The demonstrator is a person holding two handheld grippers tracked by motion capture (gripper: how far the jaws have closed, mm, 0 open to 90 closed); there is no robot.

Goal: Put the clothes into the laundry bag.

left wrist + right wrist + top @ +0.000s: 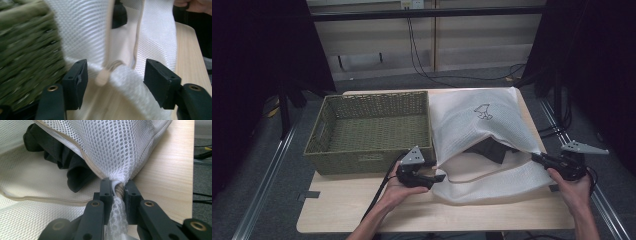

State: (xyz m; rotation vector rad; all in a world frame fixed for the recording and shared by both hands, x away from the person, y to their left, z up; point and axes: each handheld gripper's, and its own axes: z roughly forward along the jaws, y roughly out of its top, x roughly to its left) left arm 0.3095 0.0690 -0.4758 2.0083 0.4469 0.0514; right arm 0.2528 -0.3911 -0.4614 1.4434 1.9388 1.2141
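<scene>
Here the white mesh bag [482, 145] lies on the table's [362, 210] right half. The right gripper [118, 188] pinches its bunched corner; the left gripper's [115, 77] jaws stand apart around its zipper pull [103, 76], not pressing.

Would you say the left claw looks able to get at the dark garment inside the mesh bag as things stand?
Probably yes. The right claw pinches the white mesh laundry bag at its zipper end, its mouth gapes, and the dark garment lies exposed inside. The left claw stands open at the mouth's other end.
</scene>
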